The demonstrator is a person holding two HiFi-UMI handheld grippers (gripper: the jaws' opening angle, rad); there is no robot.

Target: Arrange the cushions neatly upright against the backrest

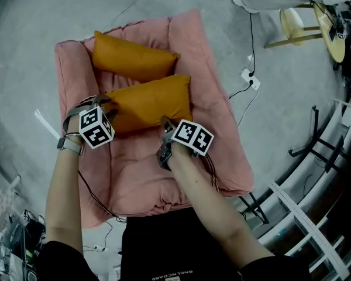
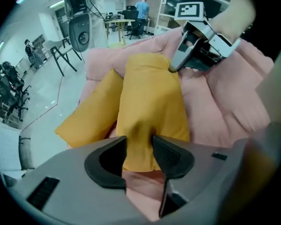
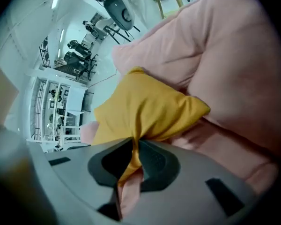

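Note:
Two orange cushions lie on a pink padded seat point(image 1: 213, 116). The far cushion point(image 1: 131, 57) rests near the back edge. Across the middle lies the near cushion point(image 1: 152, 101), held at both ends. My left gripper point(image 1: 105, 105) grips its left end; the fabric fills the gap between the pads point(image 2: 139, 146). My right gripper point(image 1: 164, 126) pinches the cushion's right corner, and a thin fold of orange cloth runs between its closed jaws point(image 3: 135, 150). From the left gripper view the near cushion point(image 2: 150, 97) stretches toward the right gripper point(image 2: 178, 63), with the far cushion point(image 2: 89, 118) beside it.
The seat stands on a grey concrete floor. A white power strip with a black cable point(image 1: 250, 78) lies to its right. A wooden stool point(image 1: 292, 25) and a person's leg are at top right. A black and white metal frame point(image 1: 316, 145) runs along the right.

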